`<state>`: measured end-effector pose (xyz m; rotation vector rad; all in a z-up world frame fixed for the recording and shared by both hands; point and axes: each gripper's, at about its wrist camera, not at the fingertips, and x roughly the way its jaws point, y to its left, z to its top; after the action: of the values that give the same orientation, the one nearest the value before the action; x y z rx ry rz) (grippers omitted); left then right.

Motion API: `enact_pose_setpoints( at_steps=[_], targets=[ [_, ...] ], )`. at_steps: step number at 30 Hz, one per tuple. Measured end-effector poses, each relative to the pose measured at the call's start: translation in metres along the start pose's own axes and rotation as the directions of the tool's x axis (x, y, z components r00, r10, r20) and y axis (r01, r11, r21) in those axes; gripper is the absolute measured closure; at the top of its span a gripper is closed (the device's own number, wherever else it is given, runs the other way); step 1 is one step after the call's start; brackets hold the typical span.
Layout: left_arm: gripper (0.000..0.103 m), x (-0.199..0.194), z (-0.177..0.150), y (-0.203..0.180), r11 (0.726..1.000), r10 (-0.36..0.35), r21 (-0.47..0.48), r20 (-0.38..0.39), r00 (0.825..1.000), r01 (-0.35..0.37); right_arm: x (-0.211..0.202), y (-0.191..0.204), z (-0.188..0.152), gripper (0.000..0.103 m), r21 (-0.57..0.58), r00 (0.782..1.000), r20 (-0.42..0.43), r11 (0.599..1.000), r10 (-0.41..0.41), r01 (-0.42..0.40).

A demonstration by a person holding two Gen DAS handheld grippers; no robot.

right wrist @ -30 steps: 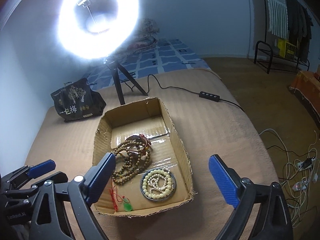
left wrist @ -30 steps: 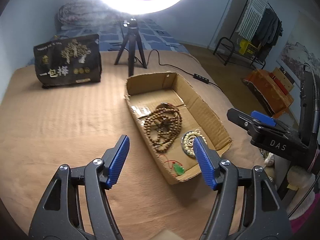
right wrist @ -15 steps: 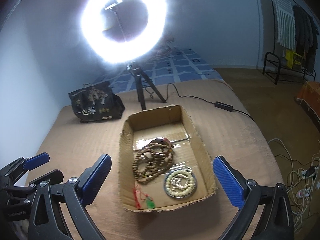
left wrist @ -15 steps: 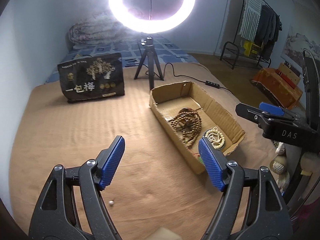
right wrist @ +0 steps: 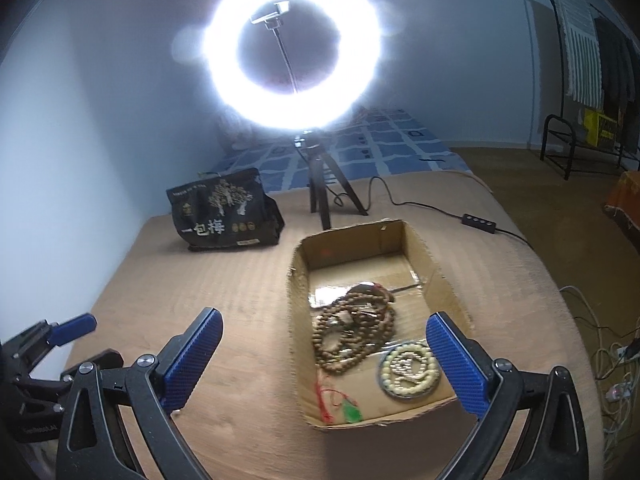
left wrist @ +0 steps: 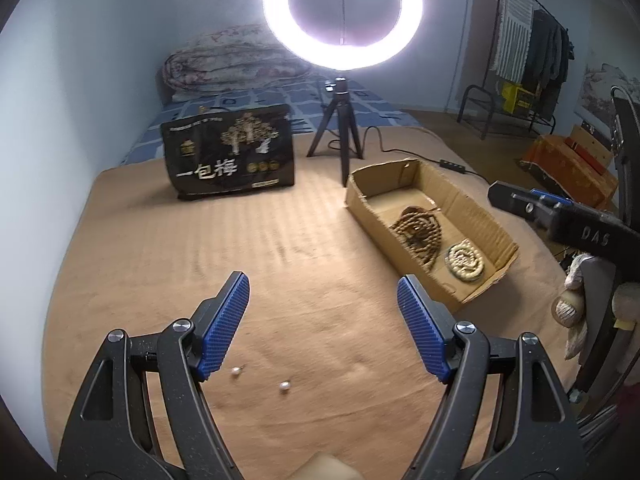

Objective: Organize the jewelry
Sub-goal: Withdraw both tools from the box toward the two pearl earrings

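- 2 pearls [left wrist: 285,387] lie loose on the tan blanket [left wrist: 200,264], just below and between the tips of the left gripper [left wrist: 323,322].
- Left gripper: jaws wide apart, nothing between the blue pads [left wrist: 224,322]; it hangs over bare blanket, left of the box [left wrist: 486,216].
- Right gripper [right wrist: 323,354]: jaws wide too, gripping nothing; its right pad [right wrist: 456,364] overlaps the box's near right corner in its own view, while the left one sits over the blanket.
- 1 open cardboard box rests on the blanket, right of centre in the left view.
- Inside it: a heap of brown beads [right wrist: 352,332] in the middle, a coil of pale beads [right wrist: 408,368] on a round dish at the near right, and a green pendant [right wrist: 352,414] on red cord [right wrist: 326,396] at the near left corner.
- Behind the box stands a lit ring light [right wrist: 292,60] on a tripod [right wrist: 324,188]; its cable [right wrist: 424,204] runs right to a switch.
- 1 black bag [left wrist: 232,152] with gold print stands upright to the left of the tripod, well apart from the box.
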<state>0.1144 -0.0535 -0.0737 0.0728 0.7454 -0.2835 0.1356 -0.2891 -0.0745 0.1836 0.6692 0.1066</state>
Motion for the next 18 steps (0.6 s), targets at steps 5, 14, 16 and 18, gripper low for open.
enact_pose_setpoints(
  at_steps=[5, 14, 16, 18],
  targets=[
    [0.024, -0.003, -0.01, 0.019, 1.0, 0.027, -0.002, -0.005, 1.0, -0.027, 0.006, 0.017, -0.005, 0.0, 0.009, 0.999, -0.011, 0.999, 0.039, -0.039],
    [0.024, -0.004, -0.024, 0.05, 0.997, 0.077, -0.002, -0.004, 0.997, -0.077, 0.017, 0.053, -0.017, 0.0, -0.071, 0.999, -0.017, 0.997, 0.037, -0.038],
    [0.024, -0.003, -0.026, 0.058, 0.996, 0.092, 0.003, 0.001, 0.996, -0.092, 0.019, 0.058, -0.021, 0.0, -0.081, 0.999, -0.015, 0.996, 0.035, -0.036],
    [0.024, -0.003, -0.029, 0.069, 0.994, 0.106, -0.011, 0.002, 0.994, -0.106, 0.022, 0.064, -0.025, 0.0, -0.091, 0.999, -0.015, 0.995, 0.034, -0.035]
  ],
)
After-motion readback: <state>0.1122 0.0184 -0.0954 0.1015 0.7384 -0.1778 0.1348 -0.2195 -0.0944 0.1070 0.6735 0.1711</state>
